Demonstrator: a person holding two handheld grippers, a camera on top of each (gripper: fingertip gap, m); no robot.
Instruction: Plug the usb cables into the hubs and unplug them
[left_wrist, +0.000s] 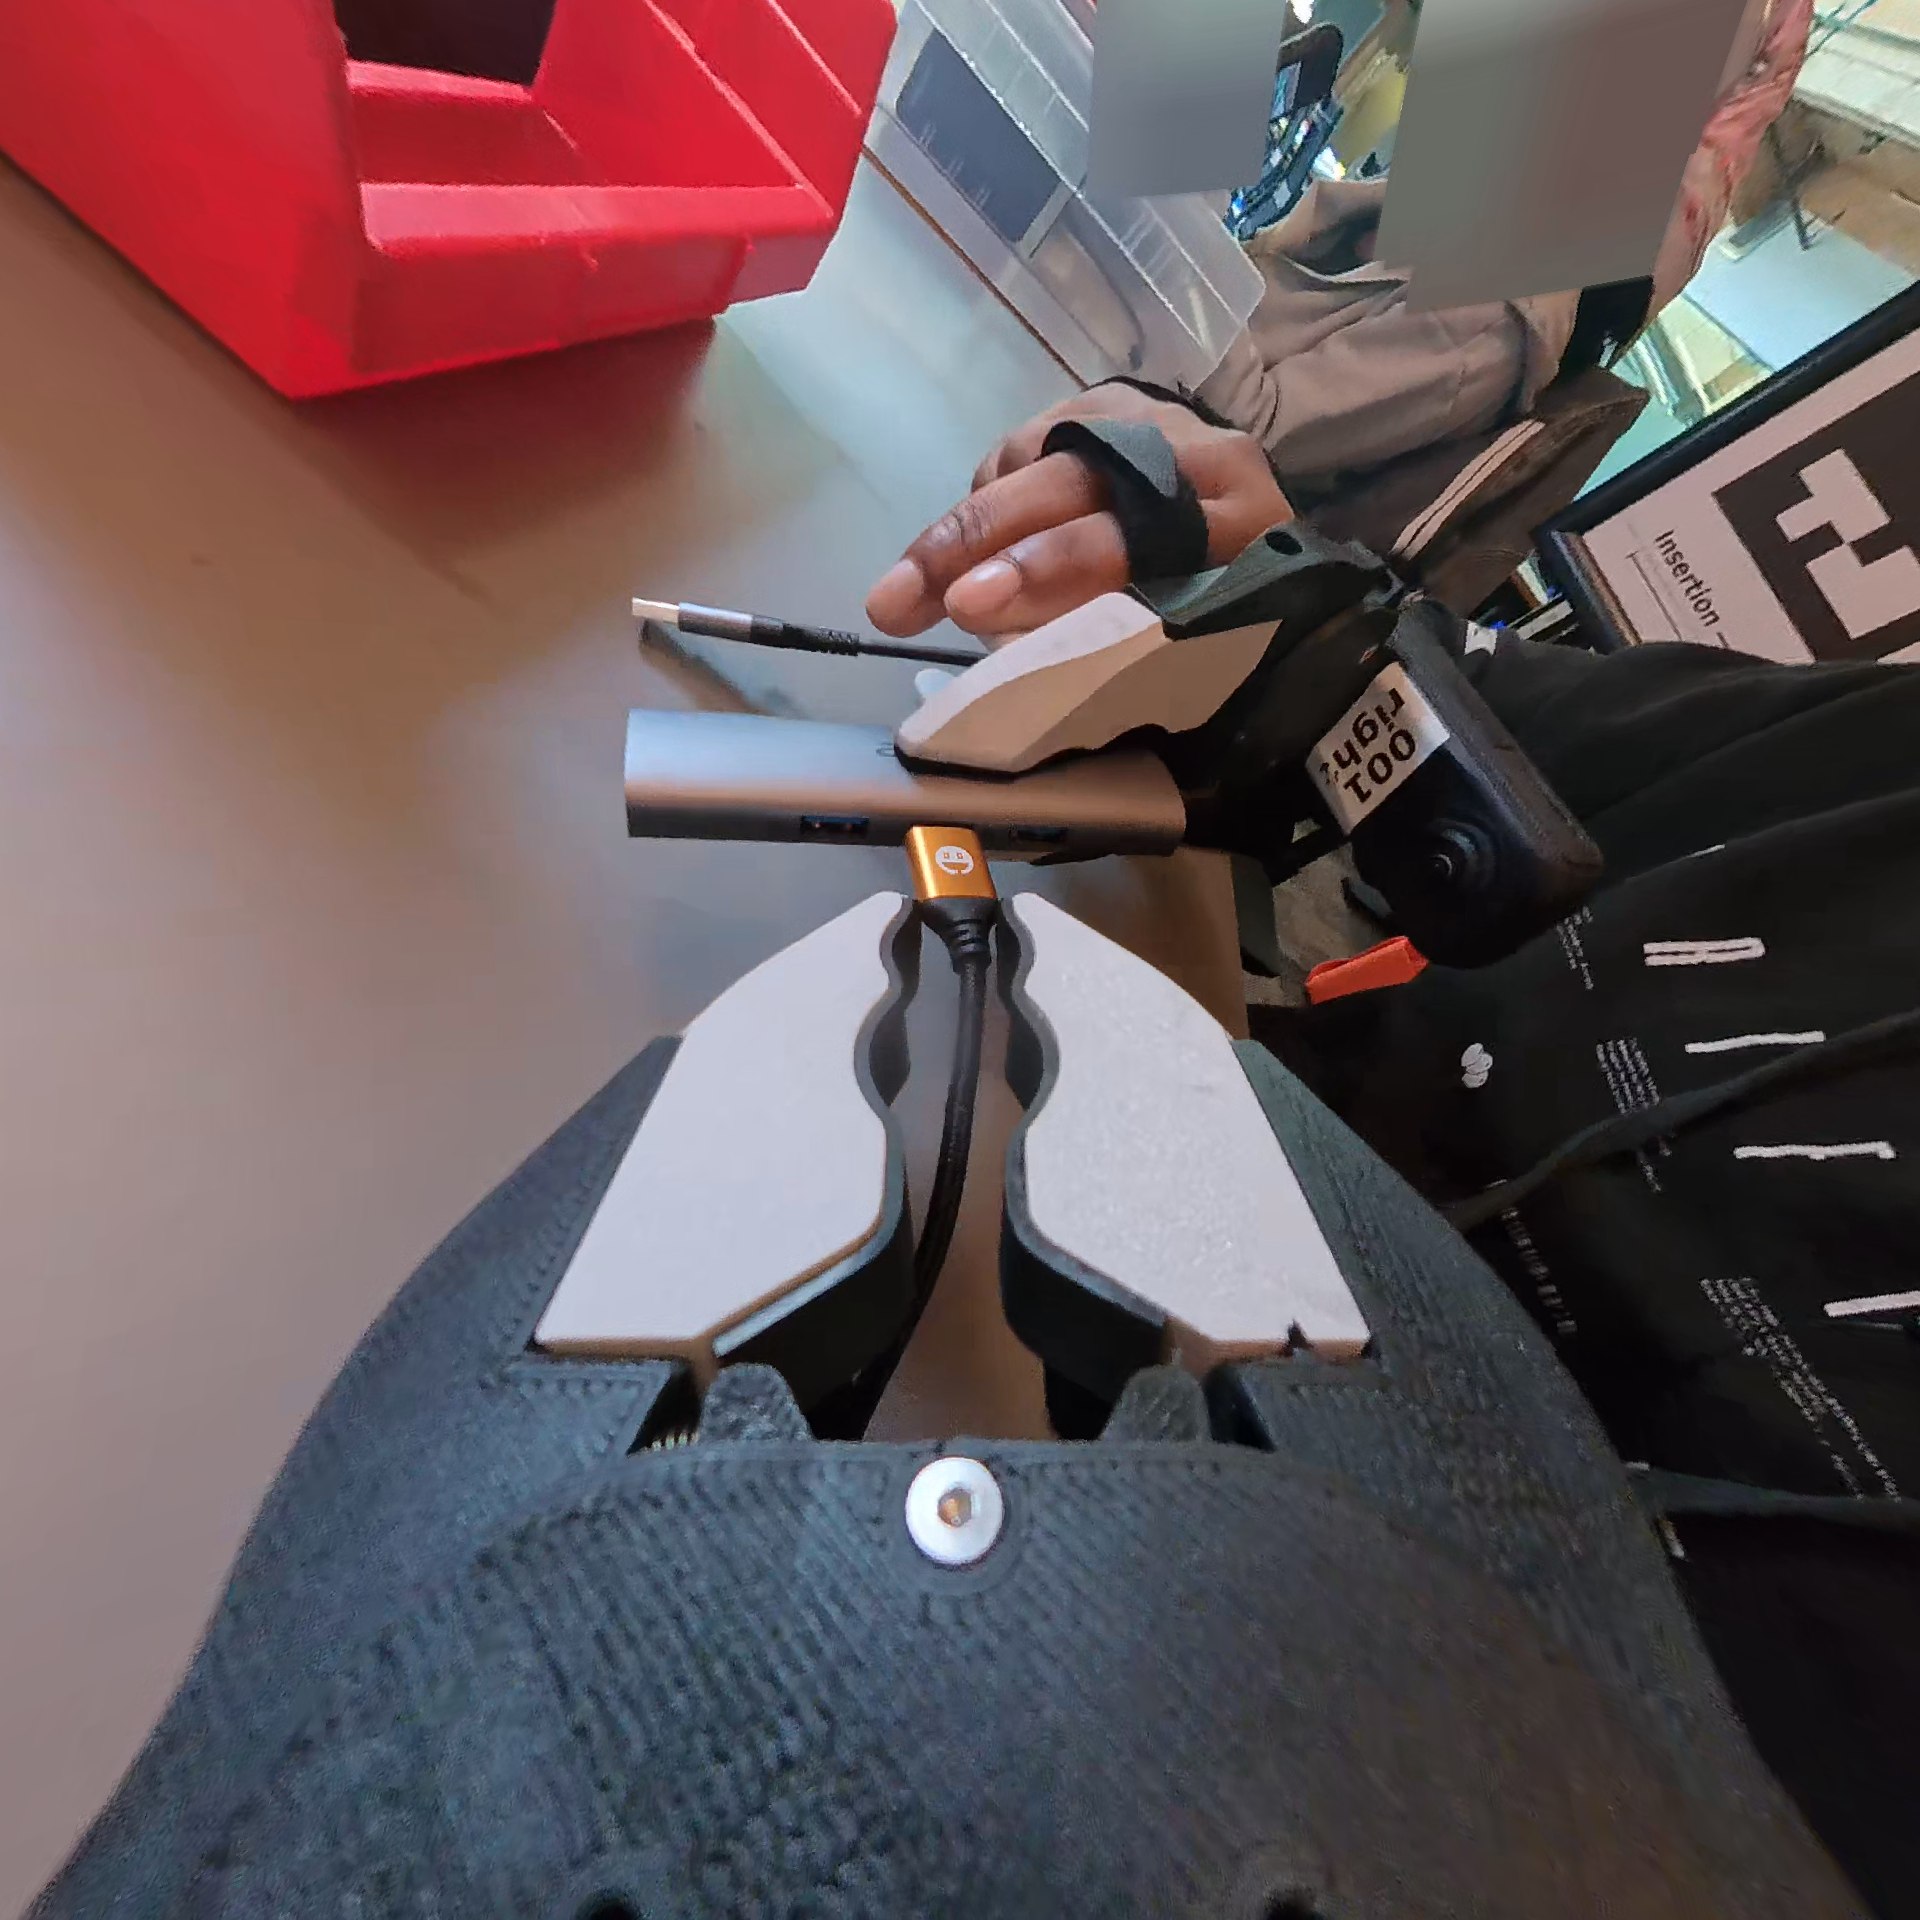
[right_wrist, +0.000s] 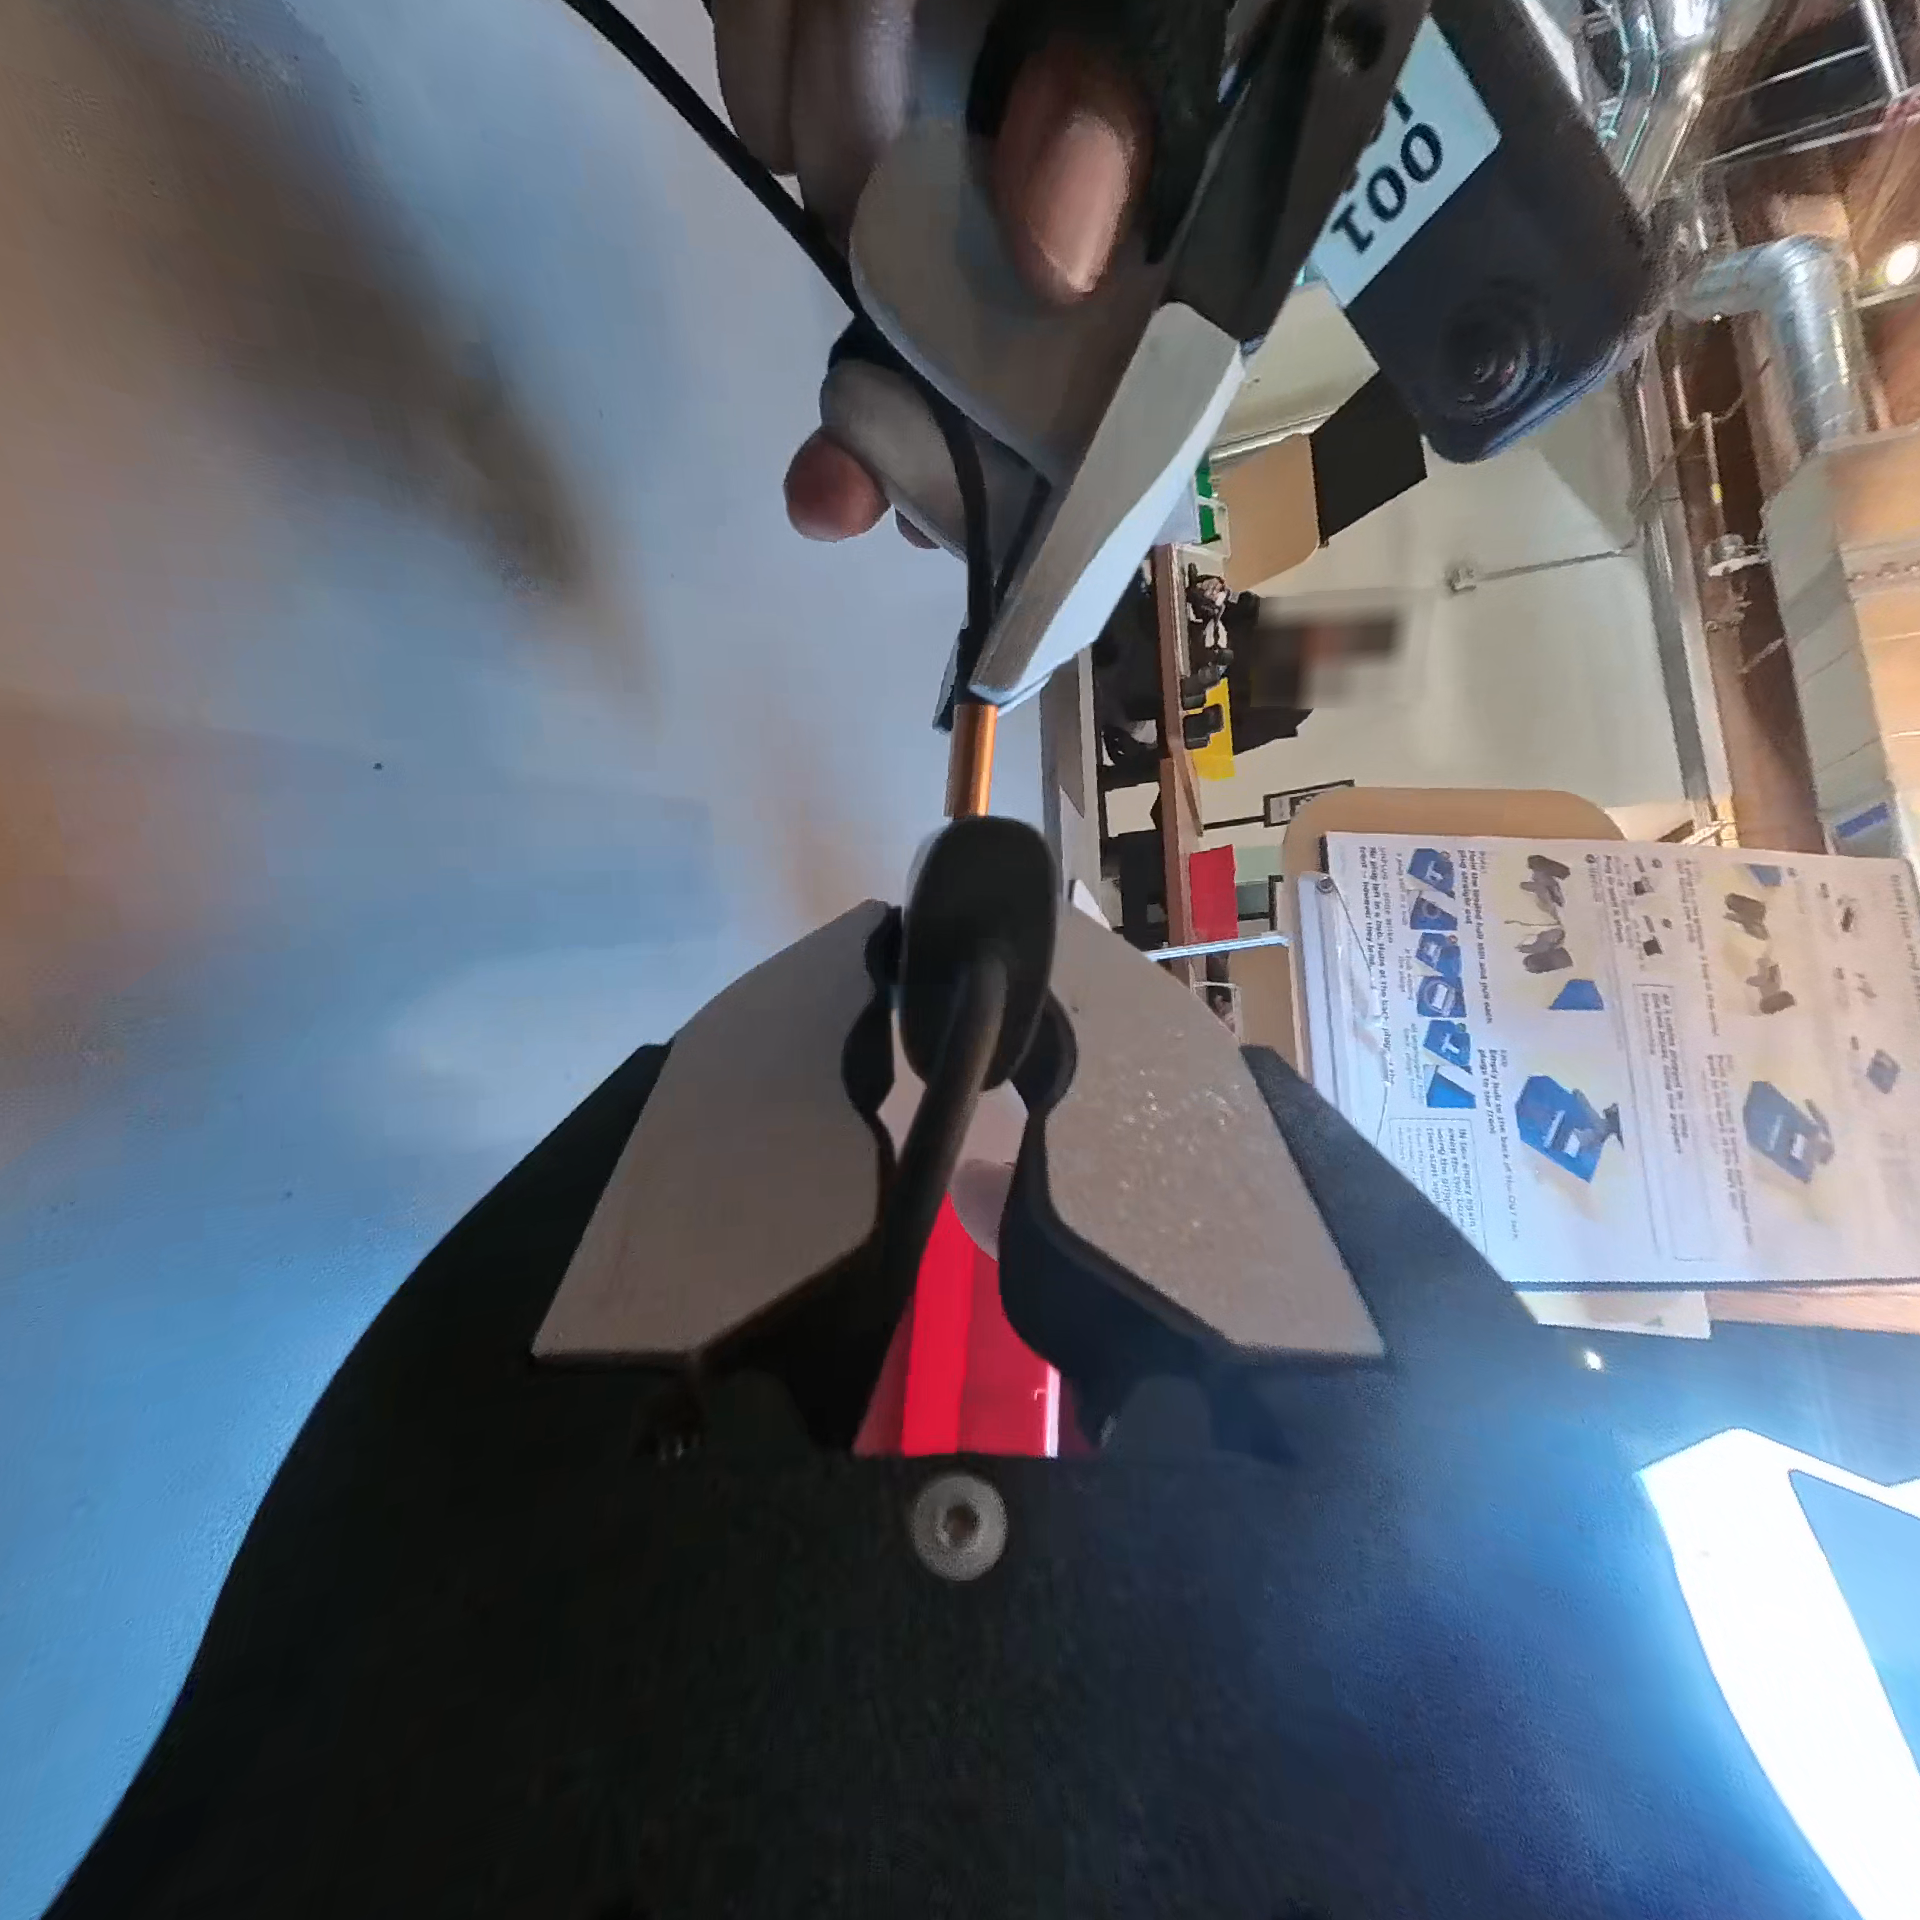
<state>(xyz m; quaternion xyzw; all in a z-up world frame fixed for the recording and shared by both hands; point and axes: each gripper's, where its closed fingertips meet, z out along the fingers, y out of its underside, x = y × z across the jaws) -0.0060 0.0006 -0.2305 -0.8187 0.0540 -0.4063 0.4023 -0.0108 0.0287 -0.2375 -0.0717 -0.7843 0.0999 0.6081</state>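
Note:
A grey USB hub (left_wrist: 758, 769) is held level above the brown table. My right gripper (right_wrist: 971, 930) is shut on one end of it; in the right wrist view I see the hub (right_wrist: 982, 894) end-on between the fingers, its black lead running back toward the camera. My left gripper (left_wrist: 961, 909) is shut on the black braided cable just behind its orange USB plug (left_wrist: 948, 862). The plug is seated in a port on the hub's near side. The orange plug (right_wrist: 971, 764) also shows in the right wrist view, below the left gripper (right_wrist: 982, 686).
Red plastic bins (left_wrist: 468, 187) stand on the table (left_wrist: 260, 831) at the far left. A black cable with a silver USB plug (left_wrist: 675, 613) sticks out left behind the hub. A framed marker card (left_wrist: 1766, 540) stands at the right. An instruction sheet (right_wrist: 1610, 1060) is propped nearby. Only a small space, under 4 cm, lies between the two pairs of fingers.

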